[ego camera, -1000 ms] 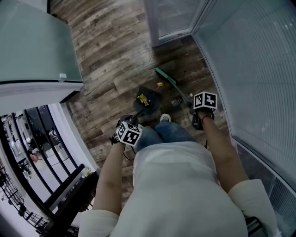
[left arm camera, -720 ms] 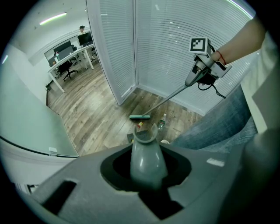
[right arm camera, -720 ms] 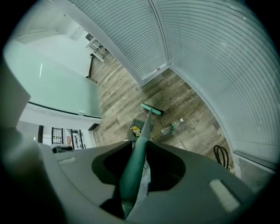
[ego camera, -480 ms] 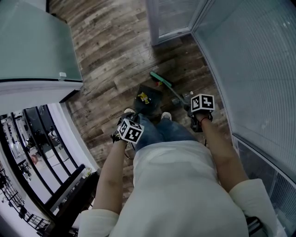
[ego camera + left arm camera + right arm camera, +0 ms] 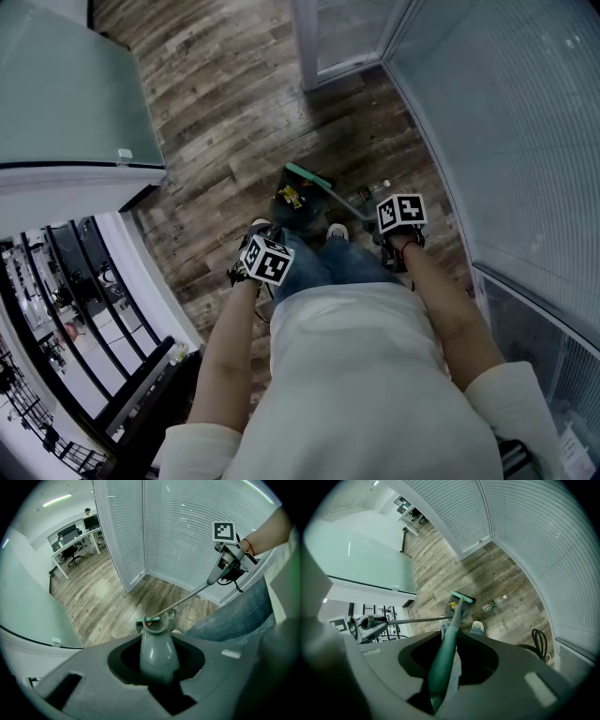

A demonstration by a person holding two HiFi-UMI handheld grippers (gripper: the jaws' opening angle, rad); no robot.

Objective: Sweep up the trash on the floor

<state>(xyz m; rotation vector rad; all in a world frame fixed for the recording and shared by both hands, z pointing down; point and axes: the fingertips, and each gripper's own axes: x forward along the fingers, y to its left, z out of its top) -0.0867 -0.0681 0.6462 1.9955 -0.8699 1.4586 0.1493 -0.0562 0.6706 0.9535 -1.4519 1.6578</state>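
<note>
My left gripper is shut on the grey handle of a dark dustpan that rests on the wood floor in front of my feet. A yellow scrap lies in the pan. My right gripper is shut on the green broom handle. The green broom head sits at the pan's far edge, also seen as the broom head in the right gripper view. A clear plastic bottle lies on the floor to the right of the broom head.
White blind-covered glass walls close the corner ahead and to the right. A frosted glass partition stands at the left. A black cable lies by the right wall. My shoes stand just behind the dustpan.
The broom head has swept left across the floor up to the dustpan's edge. The small scrap that lay beside it is no longer visible. The right gripper shifted left; the left hardly moved.
</note>
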